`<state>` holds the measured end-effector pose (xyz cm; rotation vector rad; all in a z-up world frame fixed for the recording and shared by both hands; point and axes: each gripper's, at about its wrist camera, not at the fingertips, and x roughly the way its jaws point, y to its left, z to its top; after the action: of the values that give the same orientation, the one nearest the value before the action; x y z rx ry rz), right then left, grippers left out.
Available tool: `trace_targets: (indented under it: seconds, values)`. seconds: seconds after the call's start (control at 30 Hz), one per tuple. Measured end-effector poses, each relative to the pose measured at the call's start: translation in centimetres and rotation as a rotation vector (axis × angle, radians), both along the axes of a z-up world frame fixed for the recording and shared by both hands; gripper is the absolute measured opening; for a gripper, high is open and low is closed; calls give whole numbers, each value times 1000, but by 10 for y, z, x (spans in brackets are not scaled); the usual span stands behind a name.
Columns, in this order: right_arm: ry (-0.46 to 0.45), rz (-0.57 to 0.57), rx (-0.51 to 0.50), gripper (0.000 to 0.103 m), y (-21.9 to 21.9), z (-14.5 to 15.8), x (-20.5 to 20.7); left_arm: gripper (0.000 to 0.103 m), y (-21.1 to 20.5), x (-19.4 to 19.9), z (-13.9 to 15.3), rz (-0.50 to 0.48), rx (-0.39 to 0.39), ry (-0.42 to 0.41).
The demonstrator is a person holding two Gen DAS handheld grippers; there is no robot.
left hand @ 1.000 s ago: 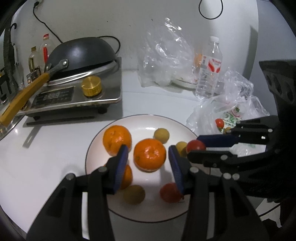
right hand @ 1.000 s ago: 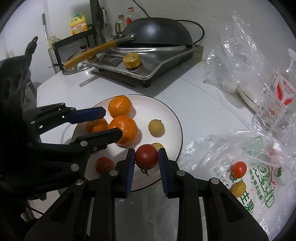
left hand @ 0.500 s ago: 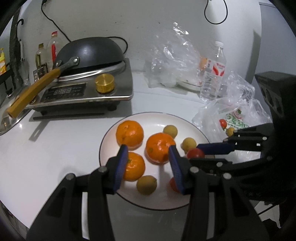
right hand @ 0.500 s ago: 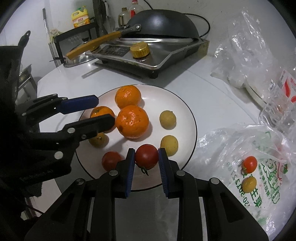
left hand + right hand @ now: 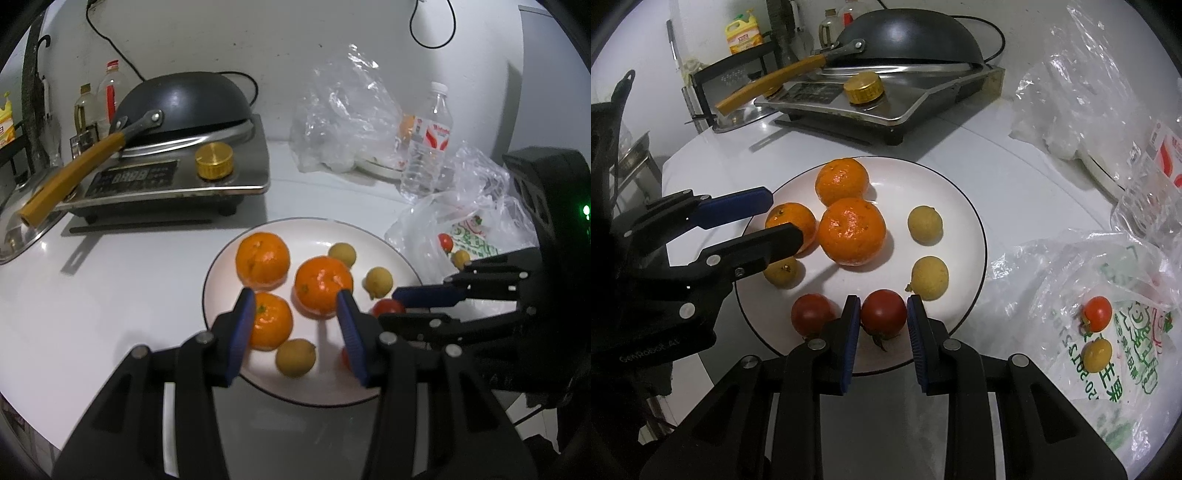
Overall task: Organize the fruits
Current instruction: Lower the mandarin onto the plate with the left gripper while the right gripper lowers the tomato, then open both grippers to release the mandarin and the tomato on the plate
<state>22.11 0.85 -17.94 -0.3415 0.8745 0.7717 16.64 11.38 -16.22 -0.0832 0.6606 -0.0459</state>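
Our right gripper (image 5: 882,325) clamps a red tomato (image 5: 883,312) between its blue pads, low over the near edge of the white plate (image 5: 964,206). Just left of it a second tomato (image 5: 812,314) lies on the plate; beyond sit three mandarins, the nearest (image 5: 851,231) straight ahead, and small yellow fruits. Our left gripper (image 5: 295,328) hangs over the plate's far side, fingers spread apart, holding nothing. To our right a plastic bag (image 5: 1115,288) holds another tomato and yellow fruit.

A white bench (image 5: 110,295) meets a scuffed white wall (image 5: 280,40), where black cables (image 5: 432,26) hang; lighting is dim.
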Motion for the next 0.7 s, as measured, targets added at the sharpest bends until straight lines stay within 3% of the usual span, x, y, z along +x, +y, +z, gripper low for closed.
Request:
trace_targets:
  seconds: [0.3,0.7]
  values:
    - [-10,-6,12,35,-3,7,-5,47,-5,-5,2,-8,13,1]
    - [-33,-29,32,36,-18,20,-13,47,-19,-12,8,-19,31,-4]
